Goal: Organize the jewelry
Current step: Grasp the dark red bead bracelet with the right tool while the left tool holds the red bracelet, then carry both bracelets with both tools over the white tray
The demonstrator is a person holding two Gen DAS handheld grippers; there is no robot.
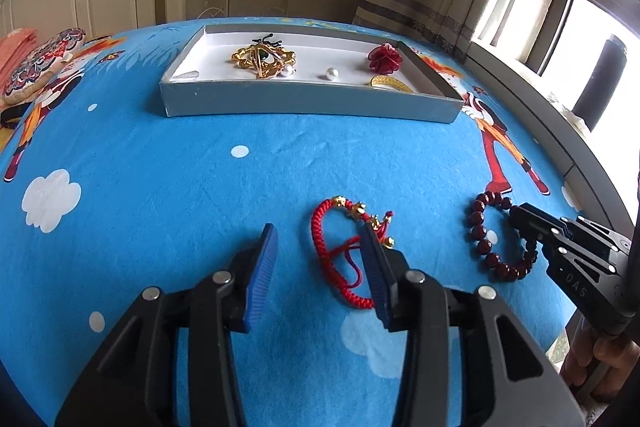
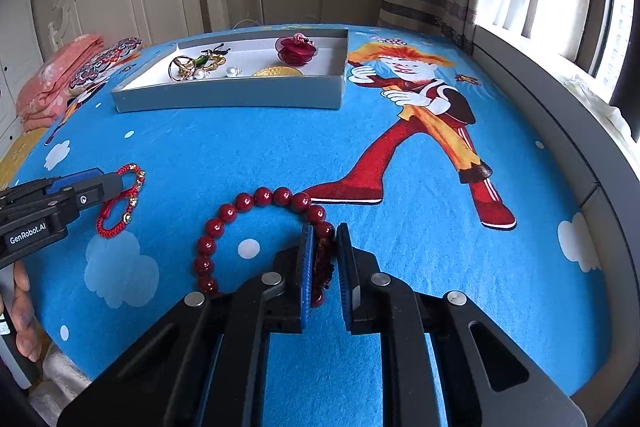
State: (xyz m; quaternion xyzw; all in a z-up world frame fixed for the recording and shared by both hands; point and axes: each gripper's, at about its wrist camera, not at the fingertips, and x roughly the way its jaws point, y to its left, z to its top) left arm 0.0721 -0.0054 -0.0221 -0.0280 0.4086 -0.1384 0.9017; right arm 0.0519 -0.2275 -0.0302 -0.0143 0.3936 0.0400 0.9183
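A red braided bracelet (image 1: 334, 279) with gold beads lies on the blue bedsheet. My left gripper (image 1: 318, 229) stands open over it, with the bracelet's left side between the fingers and the right finger (image 1: 374, 259) covering part of it. No pad presses on it. A dark red bead bracelet (image 2: 256, 197) lies to the right. My right gripper (image 2: 325, 233) is shut on its near right beads. From the left wrist view the right gripper (image 1: 518, 217) bites the bead bracelet (image 1: 478, 231). From the right wrist view the left gripper (image 2: 112, 182) sits at the braided bracelet (image 2: 120, 213).
A grey shallow box (image 1: 312, 105) (image 2: 228, 95) stands at the far side of the bed, holding gold jewelry, a pearl, a red flower piece and a gold bangle. Folded cloths and a patterned cushion (image 2: 100, 67) lie at the far left. A window ledge (image 2: 560, 131) borders the right.
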